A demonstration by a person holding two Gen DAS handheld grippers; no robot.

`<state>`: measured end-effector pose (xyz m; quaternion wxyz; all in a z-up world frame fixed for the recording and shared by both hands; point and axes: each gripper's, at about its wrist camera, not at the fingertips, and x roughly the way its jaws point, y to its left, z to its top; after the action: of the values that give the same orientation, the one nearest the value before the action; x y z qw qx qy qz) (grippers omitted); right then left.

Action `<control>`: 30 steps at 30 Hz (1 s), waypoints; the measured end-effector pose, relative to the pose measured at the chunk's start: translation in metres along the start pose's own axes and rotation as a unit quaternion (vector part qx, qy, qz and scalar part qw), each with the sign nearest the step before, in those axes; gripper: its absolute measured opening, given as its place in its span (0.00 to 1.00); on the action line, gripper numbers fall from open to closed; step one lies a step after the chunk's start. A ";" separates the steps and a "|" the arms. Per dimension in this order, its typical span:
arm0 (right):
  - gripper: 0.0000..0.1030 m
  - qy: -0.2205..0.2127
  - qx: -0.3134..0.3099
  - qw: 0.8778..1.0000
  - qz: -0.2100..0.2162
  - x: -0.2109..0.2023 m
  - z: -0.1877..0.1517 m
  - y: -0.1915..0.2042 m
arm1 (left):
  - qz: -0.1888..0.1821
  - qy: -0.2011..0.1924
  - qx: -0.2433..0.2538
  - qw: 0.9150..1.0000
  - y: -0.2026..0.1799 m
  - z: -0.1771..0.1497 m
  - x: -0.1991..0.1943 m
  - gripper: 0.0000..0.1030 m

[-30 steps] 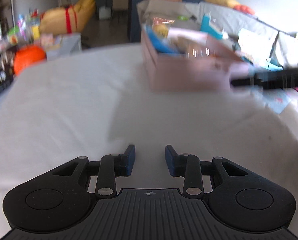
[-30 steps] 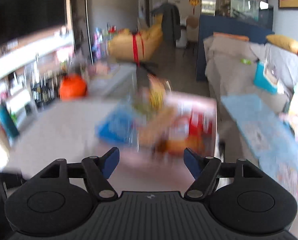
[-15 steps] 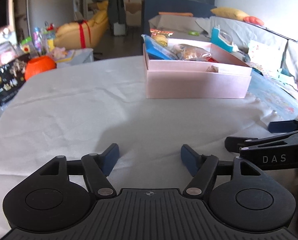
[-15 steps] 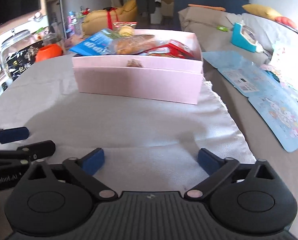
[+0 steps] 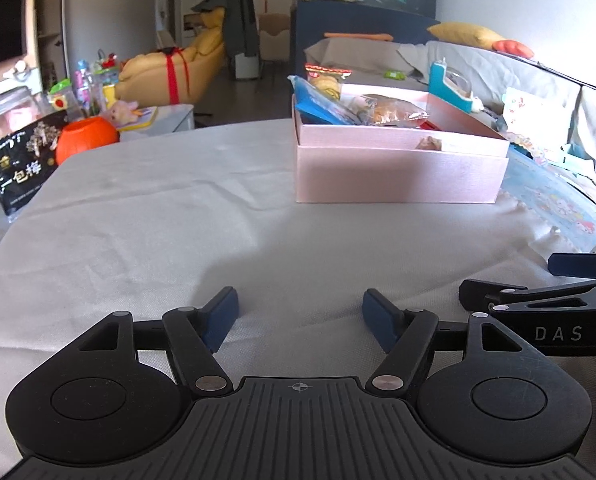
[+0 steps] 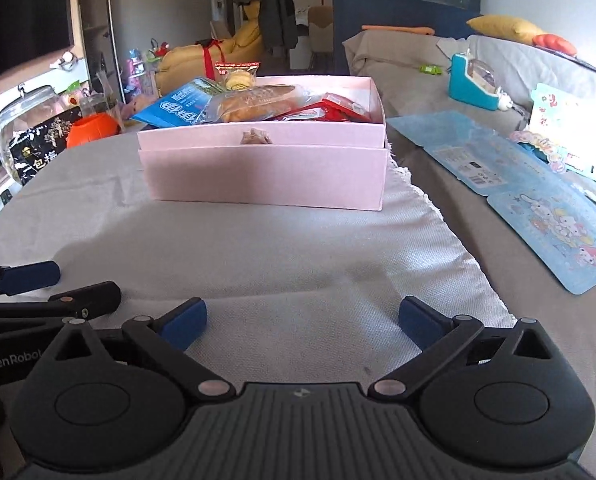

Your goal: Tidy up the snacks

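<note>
Left gripper (image 5: 300, 314), left wrist view: jaws have just been opening, now spread apart, nothing between the blue pads, only grey tablecloth (image 5: 137, 216) beneath. Pink box (image 5: 398, 168) sits ahead and to the right on the cloth, well apart from the fingers. Snack packets fill it: a blue packet (image 5: 322, 106) at its left end, a clear bread bag (image 5: 394, 112) in the middle. Right gripper (image 5: 554, 276) shows at the right edge, just beside. Black bag (image 5: 17, 164) and orange pot (image 5: 85, 144) off the table's left side.

Right gripper (image 6: 302, 322), right wrist view: jaws have just been opening, now very wide and empty, low over the cloth. Pink box (image 6: 265, 172) stands straight ahead, well apart. Red packets (image 6: 330, 110) lie at its right end. Left gripper (image 6: 45, 288) enters at the left edge. Blue cartoon sheets (image 6: 554, 228) lie to the right, off the cloth.
</note>
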<state>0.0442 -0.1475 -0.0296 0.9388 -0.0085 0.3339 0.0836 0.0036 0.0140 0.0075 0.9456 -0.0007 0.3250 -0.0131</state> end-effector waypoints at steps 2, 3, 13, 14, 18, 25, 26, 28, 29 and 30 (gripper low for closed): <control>0.99 0.000 -0.001 1.000 -0.001 0.000 0.000 0.000 | 0.000 0.000 0.000 1.000 0.000 0.000 0.000 0.73; 0.99 -0.001 -0.003 1.000 -0.001 0.000 0.000 0.001 | -0.001 0.000 -0.001 1.000 0.000 0.000 0.000 0.73; 1.00 -0.003 0.000 1.000 0.003 0.000 0.000 -0.001 | -0.001 0.000 -0.001 1.000 0.000 0.000 0.000 0.72; 1.00 -0.003 0.000 1.000 0.002 0.000 0.000 -0.001 | -0.001 0.000 -0.001 1.000 0.000 0.000 0.000 0.72; 1.00 -0.001 -0.006 1.000 -0.002 0.000 0.000 0.001 | -0.001 0.000 -0.001 1.000 0.000 0.000 0.000 0.72; 1.00 0.000 -0.009 1.000 -0.004 0.000 0.000 0.002 | -0.001 0.000 -0.001 1.000 0.000 0.000 0.000 0.72; 1.00 0.000 -0.009 1.000 -0.004 0.000 0.000 0.002 | 0.000 0.000 -0.001 1.000 0.000 0.000 0.000 0.72; 1.00 0.000 -0.009 1.000 -0.004 0.000 0.000 0.002 | -0.001 0.000 -0.001 1.000 0.000 0.000 0.000 0.72; 1.00 0.000 -0.009 1.000 -0.004 0.000 0.000 0.002 | -0.001 0.000 -0.001 1.000 0.000 0.000 0.000 0.72; 1.00 0.000 -0.009 1.000 -0.004 0.000 0.000 0.002 | -0.001 0.000 -0.001 1.000 0.000 0.000 0.000 0.72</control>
<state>0.0443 -0.1456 -0.0294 0.9392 -0.0177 0.3327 0.0828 0.0037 0.0139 0.0070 0.9457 -0.0018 0.3247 -0.0134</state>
